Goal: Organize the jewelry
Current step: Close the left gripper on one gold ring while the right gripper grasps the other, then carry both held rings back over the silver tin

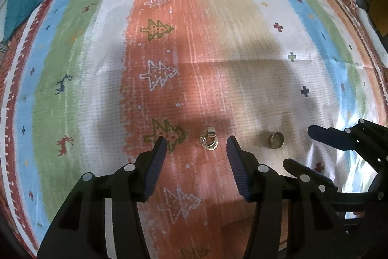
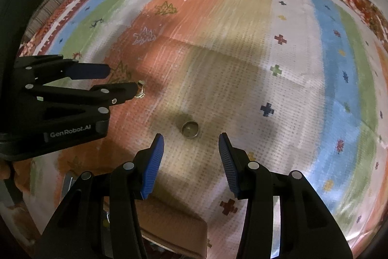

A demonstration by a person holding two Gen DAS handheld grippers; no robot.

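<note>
Both claws hover wide open over the rug (image 1: 242, 16): the left claw (image 1: 196, 147) has the earring (image 1: 208, 141) between its tips, the right claw (image 2: 191, 145) the ring (image 2: 190, 129).

2 pieces of jewelry lie on the striped cloth, well apart from each other. The gold earring (image 1: 208, 142) is made of several thin interlinked hoops hanging from a small squarish clasp; it lies flat on the orange stripe, clasp end pointing away, just beside a green tree motif. In the right wrist view only part of it shows (image 2: 141, 89). The ring (image 1: 275, 140) is a plain, wide band of dull gold metal, resting on the beige stripe with its opening tilted upward, so its hollow inside shows (image 2: 190, 129).
</note>
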